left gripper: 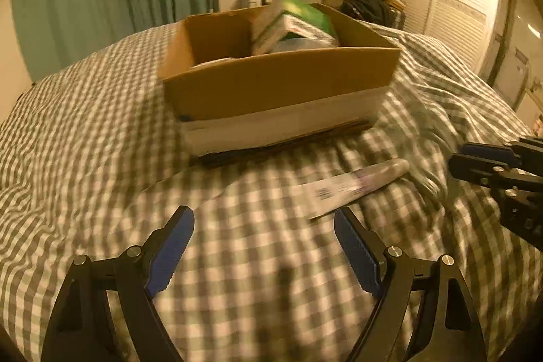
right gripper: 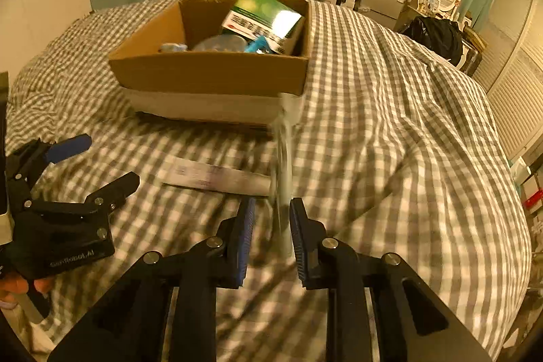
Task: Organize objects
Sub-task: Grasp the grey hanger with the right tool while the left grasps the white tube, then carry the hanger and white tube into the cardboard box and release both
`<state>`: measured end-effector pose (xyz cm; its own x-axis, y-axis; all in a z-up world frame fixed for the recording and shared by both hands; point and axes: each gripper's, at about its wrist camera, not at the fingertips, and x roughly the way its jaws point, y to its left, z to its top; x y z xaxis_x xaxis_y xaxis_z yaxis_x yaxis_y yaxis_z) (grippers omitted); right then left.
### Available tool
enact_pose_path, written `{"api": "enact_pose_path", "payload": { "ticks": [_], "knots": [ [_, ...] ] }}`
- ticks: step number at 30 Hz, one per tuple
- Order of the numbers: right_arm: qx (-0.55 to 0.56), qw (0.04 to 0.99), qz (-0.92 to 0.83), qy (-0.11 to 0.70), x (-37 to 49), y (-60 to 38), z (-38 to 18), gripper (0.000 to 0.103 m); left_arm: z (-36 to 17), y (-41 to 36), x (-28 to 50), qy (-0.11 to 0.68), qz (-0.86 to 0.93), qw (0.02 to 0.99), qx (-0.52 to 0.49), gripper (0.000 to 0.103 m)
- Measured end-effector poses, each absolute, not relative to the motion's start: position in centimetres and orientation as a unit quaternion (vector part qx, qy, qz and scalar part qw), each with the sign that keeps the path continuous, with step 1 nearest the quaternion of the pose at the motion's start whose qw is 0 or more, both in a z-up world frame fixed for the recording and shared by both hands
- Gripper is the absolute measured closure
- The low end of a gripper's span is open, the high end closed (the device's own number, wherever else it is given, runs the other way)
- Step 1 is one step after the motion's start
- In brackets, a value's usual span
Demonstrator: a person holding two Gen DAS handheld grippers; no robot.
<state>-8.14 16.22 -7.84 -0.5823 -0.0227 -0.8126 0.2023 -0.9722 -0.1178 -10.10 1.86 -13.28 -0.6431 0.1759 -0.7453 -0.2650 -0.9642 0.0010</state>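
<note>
The tube lies flat on the checked quilt, near the front wall of the box but apart from it. In the left wrist view it sits at about one o'clock from the left gripper, whose jaws stand wide apart with only quilt between them. In the right wrist view the tube runs crosswise at about eleven o'clock from the right gripper, its round cap end nearest the fingers.

The right gripper's jaws are narrow, and a thin, pale, see-through item stands between them, reaching up toward the box's near right corner (it is too blurred to name, and I cannot tell whether the pads press on it).

The box rests on the quilt at twelve o'clock in both views, with a white band under its brown wall. Inside it a green carton leans at the right, beside a grey round thing and a small blue piece.

At the left edge of the right wrist view, fingertips of a hand hold the left gripper.
</note>
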Motion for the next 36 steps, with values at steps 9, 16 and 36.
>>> {"api": "enact_pose_path", "payload": {
  "ticks": [9, 16, 36],
  "knots": [
    [0.466, 0.073, -0.880, 0.052, -9.4, 20.1, -9.4, 0.089, -15.2, 7.9, -12.6, 0.116, 0.892, 0.163, -0.405, 0.016],
    [0.479, 0.109, -0.871, 0.022, -10.6, 21.0, -10.2, 0.089, -18.2, 11.7, -13.7, 0.188, 0.869, 0.206, -0.408, 0.016],
    [0.465, 0.111, -0.875, 0.074, -12.2, 20.6, -8.9, 0.033, -14.0, 8.0, -11.4, 0.130, 0.878, 0.194, -0.418, 0.091]
  ]
}}
